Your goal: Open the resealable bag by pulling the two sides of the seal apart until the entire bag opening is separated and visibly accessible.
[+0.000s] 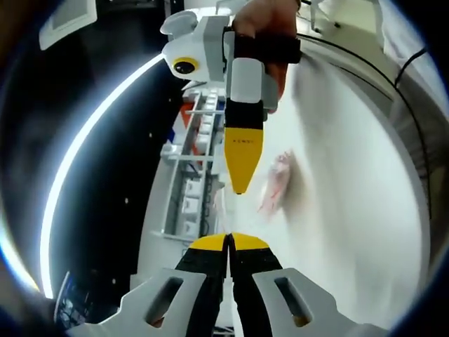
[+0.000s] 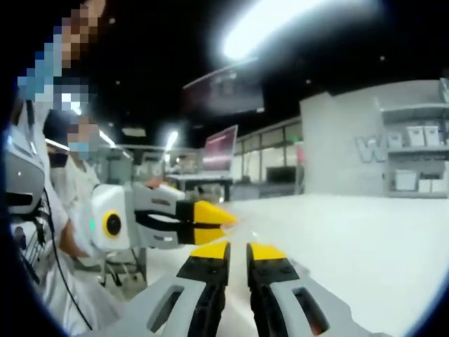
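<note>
while held over the white table (image 1: 365, 232) | left gripper (image 1: 229, 242) jaws clenched | right gripper (image 2: 237, 250) jaws slightly parted | bag (image 1: 275, 184) blurred, contents unclear

A white table (image 1: 365, 232) carries a blurred pinkish, clear bag (image 1: 275, 184) lying flat.

bag (image 1: 276, 184): clear, blurred, with pinkish contents
pose: held up between both gripper tips
seal state: cannot tell
</note>
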Demonstrator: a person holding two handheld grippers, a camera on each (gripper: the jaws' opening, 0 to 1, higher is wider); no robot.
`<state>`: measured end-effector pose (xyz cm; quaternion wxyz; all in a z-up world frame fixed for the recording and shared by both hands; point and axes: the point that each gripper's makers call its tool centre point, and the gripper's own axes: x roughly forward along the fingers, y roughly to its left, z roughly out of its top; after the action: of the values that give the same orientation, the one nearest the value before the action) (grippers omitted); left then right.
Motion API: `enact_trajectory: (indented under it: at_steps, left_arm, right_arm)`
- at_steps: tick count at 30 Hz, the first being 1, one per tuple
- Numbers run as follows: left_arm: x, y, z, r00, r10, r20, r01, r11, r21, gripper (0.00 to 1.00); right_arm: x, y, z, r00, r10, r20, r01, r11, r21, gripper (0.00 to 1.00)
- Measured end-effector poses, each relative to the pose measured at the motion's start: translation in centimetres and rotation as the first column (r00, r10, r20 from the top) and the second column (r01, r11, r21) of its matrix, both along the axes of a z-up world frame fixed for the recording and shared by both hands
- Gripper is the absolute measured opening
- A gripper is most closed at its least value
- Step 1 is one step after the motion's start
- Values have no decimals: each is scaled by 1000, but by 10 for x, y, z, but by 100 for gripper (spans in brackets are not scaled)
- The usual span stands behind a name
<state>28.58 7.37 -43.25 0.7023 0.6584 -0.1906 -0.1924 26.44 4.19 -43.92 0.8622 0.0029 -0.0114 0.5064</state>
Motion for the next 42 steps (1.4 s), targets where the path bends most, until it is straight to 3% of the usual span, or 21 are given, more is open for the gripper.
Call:
enact_trajectory:
  at_steps: [11, 25, 33, 35, 38, 41, 42]
  left_arm:
    - [2, -1, -4, 1000, 12, -16, -12, 1000, 3, 0]
    - [2, 7, -1, 999, 33, -6, -33, 999, -11, 0]
    - [1, 3, 1, 1000, 12, 4, -12, 1000, 1, 0]
    - [0, 14, 4, 999, 35, 13, -35, 999, -5, 1]
    - [-1, 28, 2, 998, 59, -21, -59, 998, -10, 1]
    - [-3, 36, 6, 996, 81, -25, -82, 997, -15, 1]
    - [-4, 36, 8, 996, 80, -28, -81, 996, -25, 1]
  right_arm:
    - [4, -21, 9, 999, -48, 0, 48, 998, 51, 5]
    - [9, -5, 26, 999, -35, -20, 36, 995, 90, 0]
    - [10, 0, 8, 997, -43, -57, 40, 997, -59, 0]
    - [11, 0, 4, 998, -49, -30, 46, 994, -100, 1]
    - [0, 7, -7, 1000, 15, -13, -17, 985, -174, 8]
    - [-14, 18, -15, 994, 82, 70, -59, 958, -282, 10]
    - [-17, 19, -19, 988, 103, 115, -58, 939, -339, 10]
